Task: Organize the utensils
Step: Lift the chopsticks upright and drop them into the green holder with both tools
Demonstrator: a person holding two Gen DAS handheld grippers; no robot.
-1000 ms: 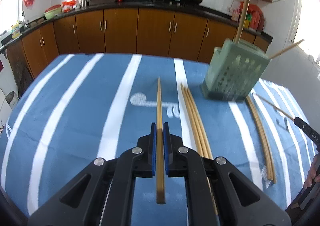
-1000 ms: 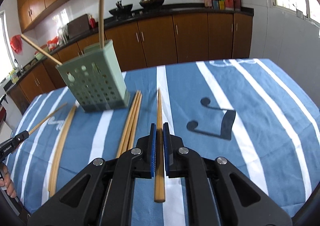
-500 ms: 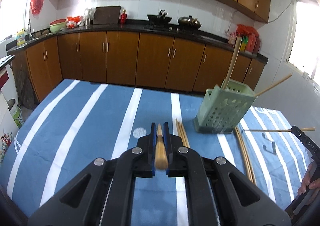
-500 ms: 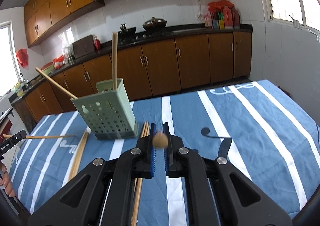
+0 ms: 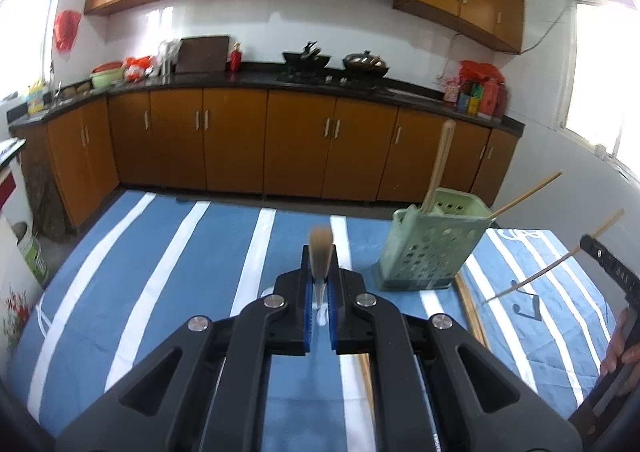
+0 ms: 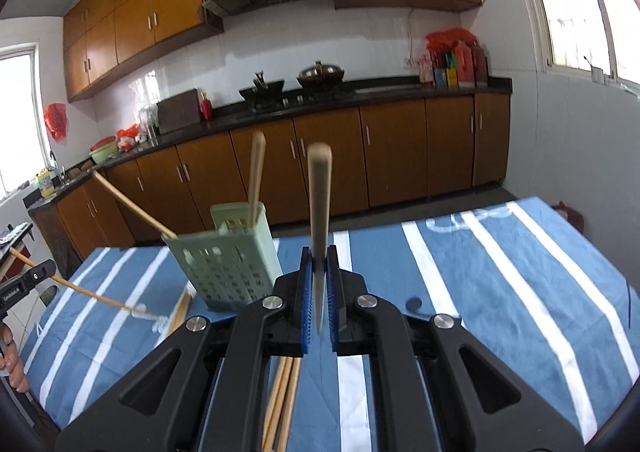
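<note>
Both sets of fingers were clamped on one chopstick each: left gripper (image 5: pixel 319 284), right gripper (image 6: pixel 319 284). I held the sticks tip-up for dropping into the green holder (image 6: pixel 228 272), at 10 o'clock on the bench (image 6: pixel 520 292). Spare chopsticks (image 6: pixel 280 404) lay beside it.

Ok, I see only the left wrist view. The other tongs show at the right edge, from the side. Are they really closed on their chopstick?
Observer: Yes. In the right wrist view the right tongs are shut on the right chopstick, and its long end points up.
Operator: And mine? I see it only end-on, blurred.
Observer: Seen from the right side, the left chopstick in the left tongs slants down toward the striped cloth beside the green basket. I cannot tell whether its tip touches.
Operator: Is anything under the right tongs?
Observer: A small bunch of loose chopsticks lies on the cloth below them.
</note>
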